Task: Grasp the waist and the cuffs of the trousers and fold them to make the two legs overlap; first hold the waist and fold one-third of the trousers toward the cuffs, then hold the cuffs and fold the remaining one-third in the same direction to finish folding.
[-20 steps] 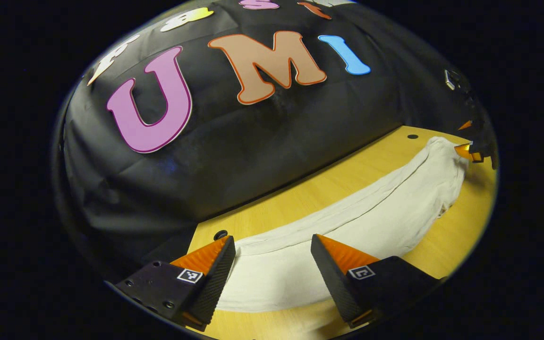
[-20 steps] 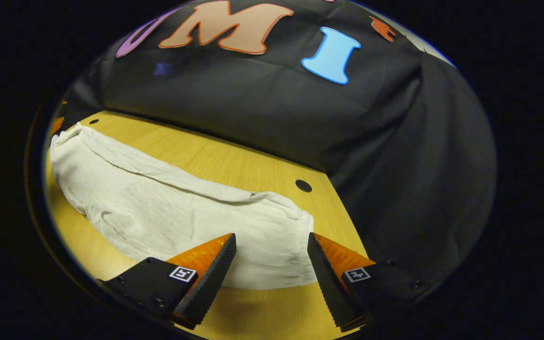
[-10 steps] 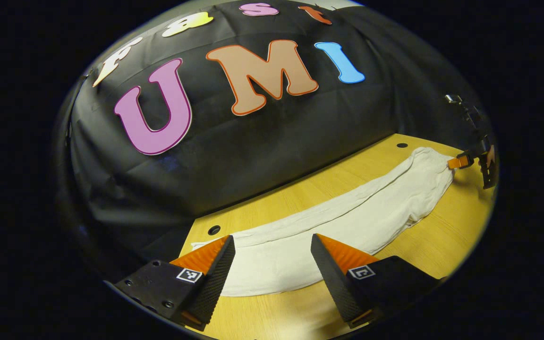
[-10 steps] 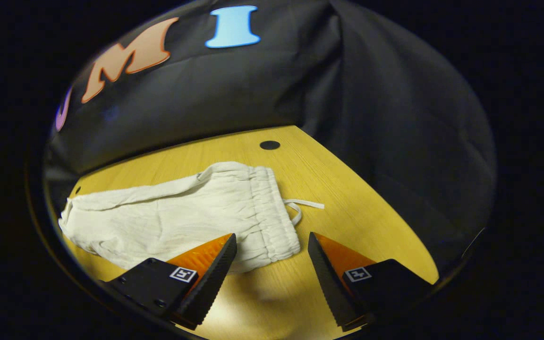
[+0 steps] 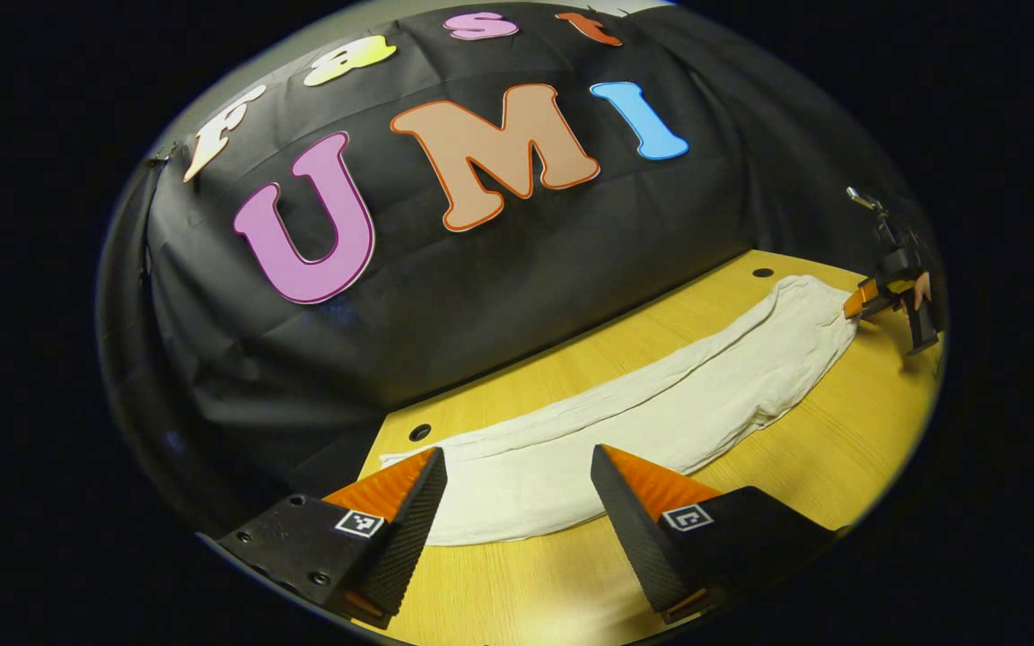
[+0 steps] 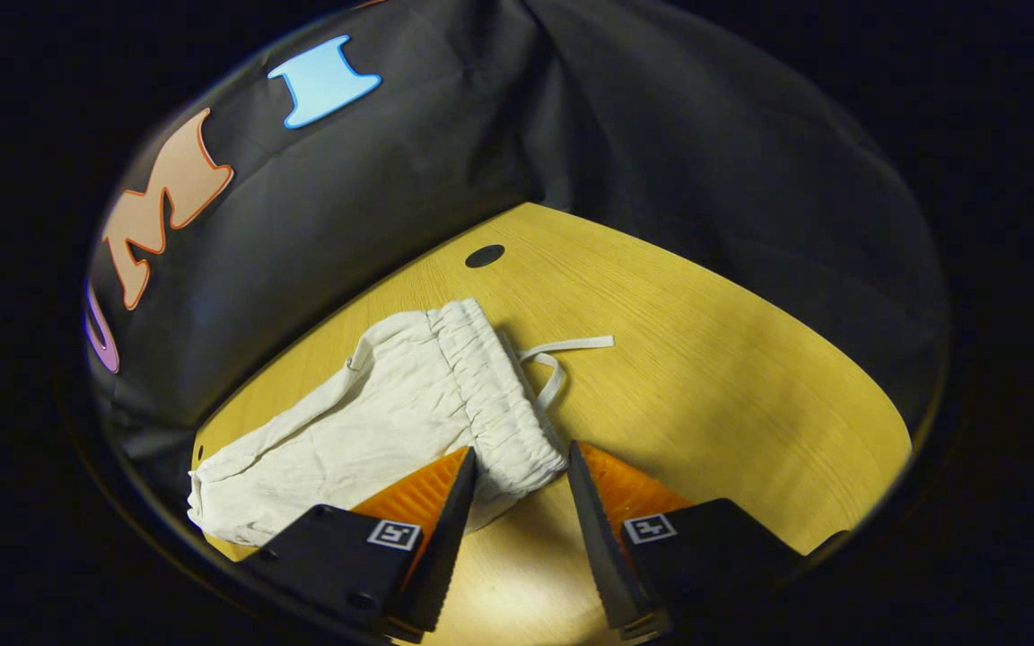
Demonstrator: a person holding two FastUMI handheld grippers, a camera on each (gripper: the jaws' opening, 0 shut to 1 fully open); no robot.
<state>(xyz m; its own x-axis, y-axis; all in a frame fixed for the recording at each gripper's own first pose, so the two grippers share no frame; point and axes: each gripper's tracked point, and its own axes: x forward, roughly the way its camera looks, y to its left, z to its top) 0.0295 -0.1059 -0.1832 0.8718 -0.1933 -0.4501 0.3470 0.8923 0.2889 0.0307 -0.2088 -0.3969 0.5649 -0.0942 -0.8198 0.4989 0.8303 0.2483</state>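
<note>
White trousers [image 5: 705, 386] lie folded lengthwise, one leg over the other, in a long strip across the wooden table [image 5: 840, 440]. My left gripper [image 5: 517, 458] is open just above the cuff end, which lies between its fingers. In the right gripper view the elastic waistband [image 6: 490, 386] faces me with its drawstring [image 6: 571, 345] trailing to the right. My right gripper [image 6: 521, 450] is open but narrowed, its fingers straddling the near corner of the waistband. The left gripper view also has the right gripper [image 5: 871, 301] far off at the waist end, held by a hand [image 5: 921, 292].
The black booth wall stands close behind the table. Round holes [image 5: 763, 272] [image 5: 419, 432] [image 6: 484, 256] sit near the table's back edge. Bare wood [image 6: 732, 377] stretches right of the waistband and in front of the trousers.
The right gripper has swung round to face the waistband, come closer to its corner and narrowed its fingers. The left gripper has drawn back slightly from the cuffs. The trousers now lie flatter and straighter.
</note>
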